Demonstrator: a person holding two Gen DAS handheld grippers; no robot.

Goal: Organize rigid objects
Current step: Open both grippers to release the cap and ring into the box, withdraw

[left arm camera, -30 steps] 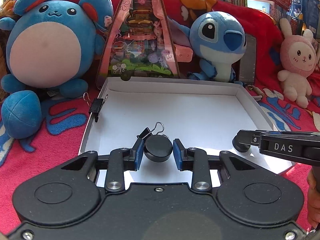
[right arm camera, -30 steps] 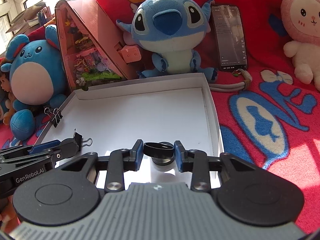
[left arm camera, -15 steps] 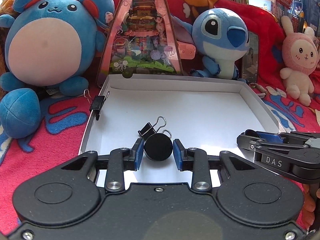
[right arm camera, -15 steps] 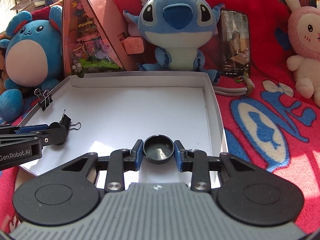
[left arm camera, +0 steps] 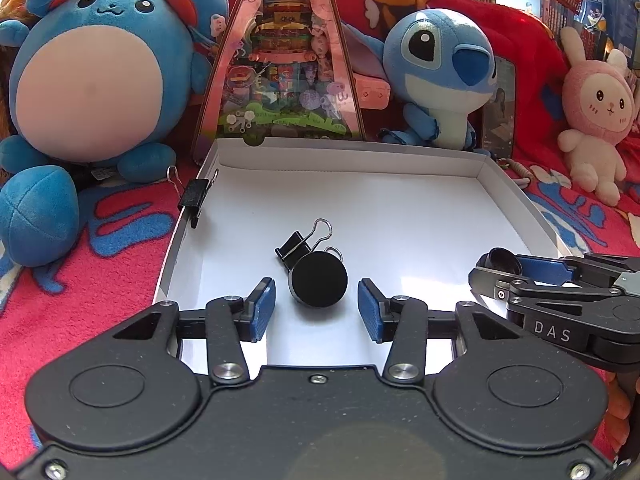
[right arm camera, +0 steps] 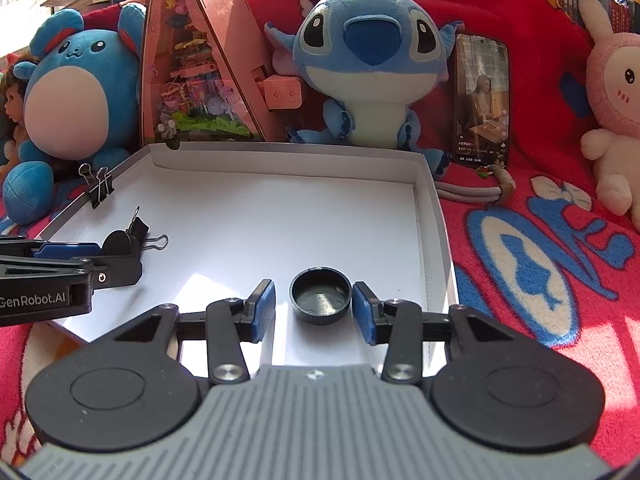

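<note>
A shallow white tray lies on a red blanket. My left gripper hovers over its near left part, jaws opening; a black round cap rests flat side up between the blue pads, with a gap on each side. A black binder clip lies just behind that cap. My right gripper is low over the tray near its right wall, jaws opening. A second black cap, hollow side up, rests between its pads with a clear gap on the left.
Another binder clip is clamped on the tray's left wall. Plush toys, a pink triangular toy box and a propped phone crowd the tray's far side. In the right wrist view the left gripper reaches in from the left.
Both grippers have opened off the caps they were gripping. The caps now lie loose on the tray floor; the right one, tilted and lifted before, sits flat.
</note>
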